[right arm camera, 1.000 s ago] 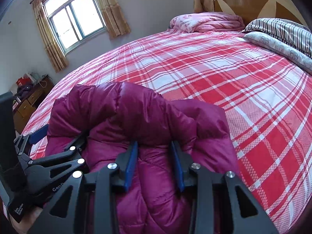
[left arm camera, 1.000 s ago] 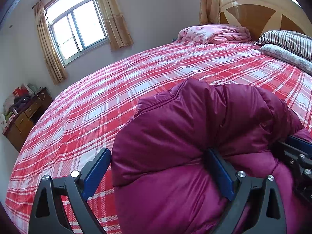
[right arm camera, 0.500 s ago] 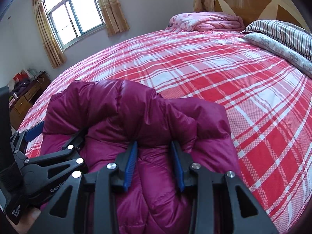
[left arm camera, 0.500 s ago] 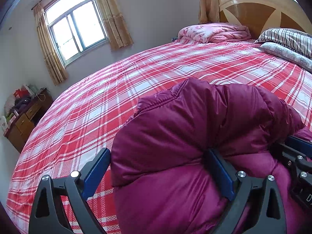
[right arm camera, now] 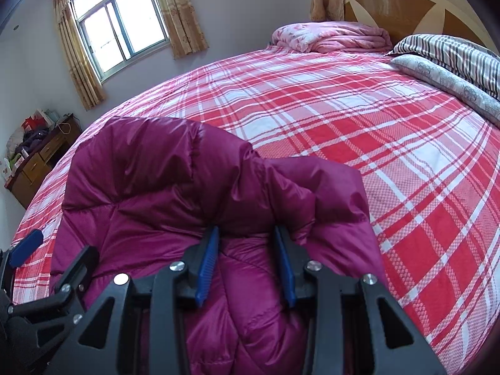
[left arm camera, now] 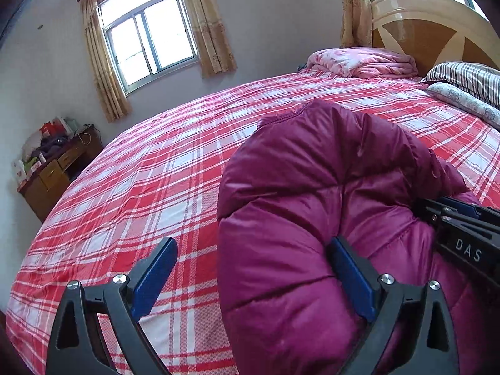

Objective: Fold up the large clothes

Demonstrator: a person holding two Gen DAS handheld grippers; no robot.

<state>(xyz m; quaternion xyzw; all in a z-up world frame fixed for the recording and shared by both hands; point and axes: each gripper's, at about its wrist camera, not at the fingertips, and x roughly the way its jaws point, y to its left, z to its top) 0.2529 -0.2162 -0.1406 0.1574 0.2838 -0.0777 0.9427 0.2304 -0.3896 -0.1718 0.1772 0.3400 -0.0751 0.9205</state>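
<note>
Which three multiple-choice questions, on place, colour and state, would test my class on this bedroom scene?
1. Where does the folded pink quilt lie? A by the headboard; B in a basket; C on the floor.
2. What colour is the padded jacket? A blue; B magenta; C grey.
3. How do the right tongs stand? A wide open, empty; B gripping a towel; C shut on a jacket fold.
Answers: 1 A, it sits against the headboard; 2 B, its shiny fabric is magenta; 3 C, both blue pads press a fold.
</note>
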